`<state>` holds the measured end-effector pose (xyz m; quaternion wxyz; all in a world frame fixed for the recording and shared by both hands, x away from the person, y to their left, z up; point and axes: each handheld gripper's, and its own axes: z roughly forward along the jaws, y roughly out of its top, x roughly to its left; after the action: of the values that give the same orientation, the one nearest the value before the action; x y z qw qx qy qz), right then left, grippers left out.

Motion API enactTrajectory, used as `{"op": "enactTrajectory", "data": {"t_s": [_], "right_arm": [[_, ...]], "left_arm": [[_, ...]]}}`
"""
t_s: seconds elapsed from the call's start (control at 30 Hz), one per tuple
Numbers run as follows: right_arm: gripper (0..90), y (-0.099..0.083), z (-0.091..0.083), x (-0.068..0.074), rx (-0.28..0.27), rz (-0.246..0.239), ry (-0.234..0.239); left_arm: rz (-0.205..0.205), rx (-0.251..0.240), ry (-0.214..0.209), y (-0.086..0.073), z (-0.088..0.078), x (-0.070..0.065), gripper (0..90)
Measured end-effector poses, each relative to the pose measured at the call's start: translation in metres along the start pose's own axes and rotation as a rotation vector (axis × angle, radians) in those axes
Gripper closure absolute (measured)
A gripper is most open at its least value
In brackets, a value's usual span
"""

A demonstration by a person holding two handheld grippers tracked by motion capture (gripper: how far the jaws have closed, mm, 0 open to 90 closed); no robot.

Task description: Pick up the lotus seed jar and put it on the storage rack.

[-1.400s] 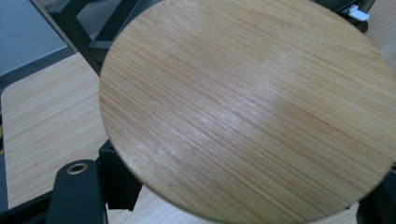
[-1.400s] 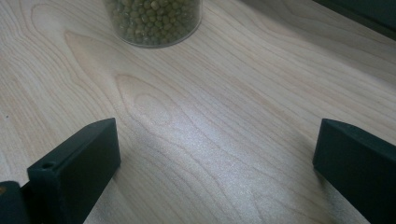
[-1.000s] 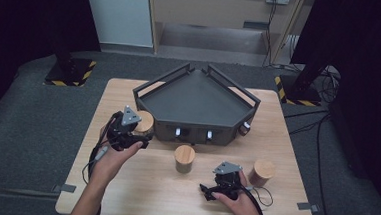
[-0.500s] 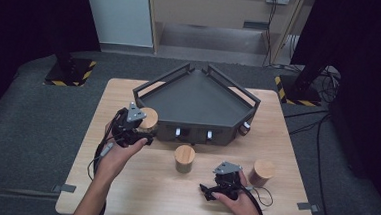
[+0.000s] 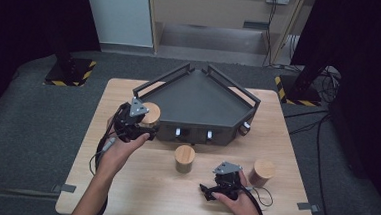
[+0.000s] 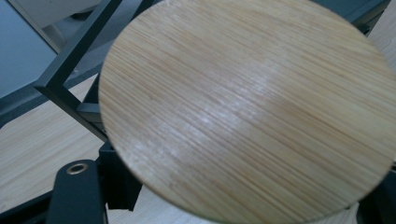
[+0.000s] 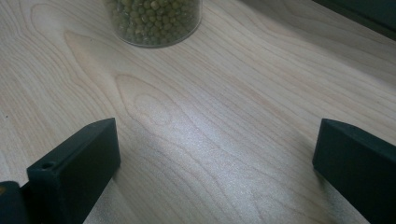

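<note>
Where carpet lies grey, pale wooden table (image 5: 138, 184)

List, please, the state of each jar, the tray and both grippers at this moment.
Left gripper: shut on the left jar, held beside the tray's left corner.
Right gripper: open, nothing between its jaws, low over the table.
Middle jar: upright on the table, lid on, not held.
Right jar: upright on the table, lid on, not held.
Tray: nothing lies in it.
</note>
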<state>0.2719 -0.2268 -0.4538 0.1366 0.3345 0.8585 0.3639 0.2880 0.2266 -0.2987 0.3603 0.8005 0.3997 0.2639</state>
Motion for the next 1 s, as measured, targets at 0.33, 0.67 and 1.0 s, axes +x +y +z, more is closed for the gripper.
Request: {"op": "enactTrajectory", "data": {"t_s": [0.33, 0.67, 1.0], "right_arm": [[0.9, 0.0, 0.0, 0.0, 0.0, 0.0, 0.0], [0.9, 0.0, 0.0, 0.0, 0.0, 0.001, -0.001], [0.9, 0.0, 0.0, 0.0, 0.0, 0.001, -0.001]], "left_arm": [[0.009, 0.004, -0.003, 0.005, 0.006, 0.001, 24.4], [0.01, 0.001, 0.001, 0.011, 0.01, 0.002, 24.4], [0.009, -0.003, 0.0, 0.015, 0.013, 0.001, 24.4]]}}
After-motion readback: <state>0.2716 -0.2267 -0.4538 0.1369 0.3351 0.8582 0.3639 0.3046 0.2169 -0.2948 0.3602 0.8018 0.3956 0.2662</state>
